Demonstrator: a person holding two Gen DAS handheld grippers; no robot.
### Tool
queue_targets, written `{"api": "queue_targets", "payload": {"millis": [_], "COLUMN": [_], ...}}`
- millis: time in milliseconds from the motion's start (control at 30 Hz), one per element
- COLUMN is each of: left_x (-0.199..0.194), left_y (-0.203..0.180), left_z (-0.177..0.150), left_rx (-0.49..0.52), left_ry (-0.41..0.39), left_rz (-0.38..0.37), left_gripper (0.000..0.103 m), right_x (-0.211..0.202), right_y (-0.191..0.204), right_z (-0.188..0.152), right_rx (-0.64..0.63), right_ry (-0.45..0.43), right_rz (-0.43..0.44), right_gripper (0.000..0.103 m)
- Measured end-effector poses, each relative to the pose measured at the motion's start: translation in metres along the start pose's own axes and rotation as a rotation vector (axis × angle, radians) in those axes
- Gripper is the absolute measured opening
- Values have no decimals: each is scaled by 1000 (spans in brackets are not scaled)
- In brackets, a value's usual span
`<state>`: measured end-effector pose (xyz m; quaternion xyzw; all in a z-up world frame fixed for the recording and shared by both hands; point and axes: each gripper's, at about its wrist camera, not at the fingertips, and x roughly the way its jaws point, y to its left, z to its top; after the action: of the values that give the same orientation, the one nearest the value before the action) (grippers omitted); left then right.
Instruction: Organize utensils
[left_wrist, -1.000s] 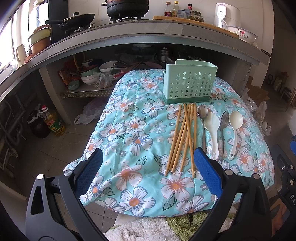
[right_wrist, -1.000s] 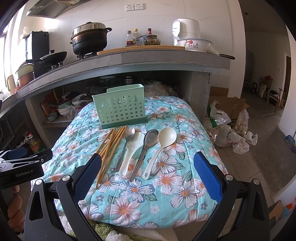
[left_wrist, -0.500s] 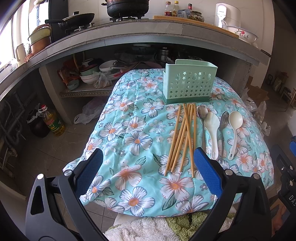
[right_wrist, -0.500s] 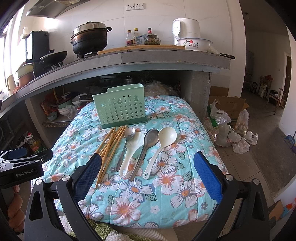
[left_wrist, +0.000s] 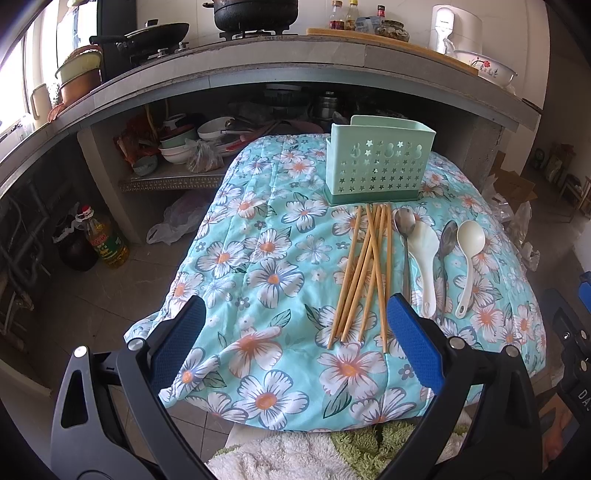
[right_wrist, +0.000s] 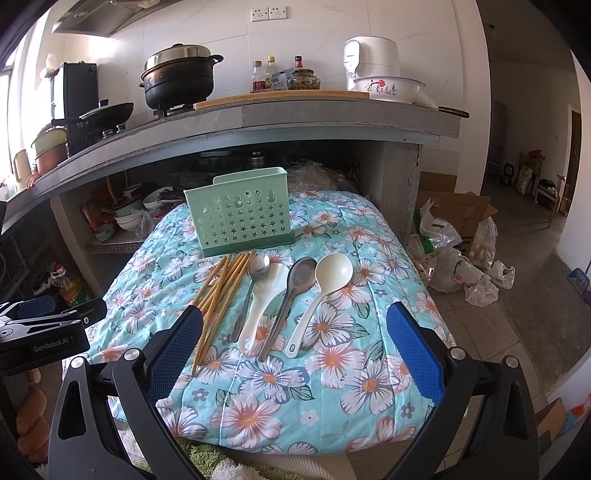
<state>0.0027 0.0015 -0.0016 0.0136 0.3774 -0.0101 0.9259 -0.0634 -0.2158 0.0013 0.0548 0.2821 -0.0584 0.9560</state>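
chopsticks (left_wrist: 364, 271) untouched beside spoons; left gripper (left_wrist: 295, 325) and right gripper (right_wrist: 293, 334) held wide open, empty. bundle best pinched mid-length, then stood in caddy (left_wrist: 380, 164).

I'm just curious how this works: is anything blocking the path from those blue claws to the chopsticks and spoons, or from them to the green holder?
Nothing visible does. Both the left gripper and right gripper are open above the near edge of the flowered cloth. The chopsticks and spoons lie uncovered, right before the green holder.
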Motion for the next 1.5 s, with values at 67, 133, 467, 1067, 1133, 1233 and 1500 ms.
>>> {"api": "queue_targets", "payload": {"millis": [67, 133, 467, 1067, 1133, 1233, 1500], "left_x": [0, 6, 11, 62, 68, 74, 88], "left_y": [0, -1, -3, -4, -4, -5, -12], "left_z": [0, -3, -13, 1, 5, 15, 34], "left_rx": [0, -2, -3, 74, 85, 91, 80], "left_ry": [0, 5, 26, 79, 73, 63, 24], "left_rz": [0, 1, 13, 4, -6, -46, -329], "left_gripper": [95, 95, 95, 95, 95, 95, 95], "right_x": [0, 1, 8, 61, 65, 69, 85], "right_y": [0, 1, 0, -15, -16, -20, -24], "right_z": [0, 0, -4, 1, 6, 12, 11], "right_rx": [-1, 0, 4, -20, -25, -22, -33], "right_ry": [2, 7, 28, 66, 49, 18, 23], "right_rz": [0, 2, 4, -72, -86, -102, -11], "right_gripper": [97, 97, 97, 97, 97, 97, 97]}}
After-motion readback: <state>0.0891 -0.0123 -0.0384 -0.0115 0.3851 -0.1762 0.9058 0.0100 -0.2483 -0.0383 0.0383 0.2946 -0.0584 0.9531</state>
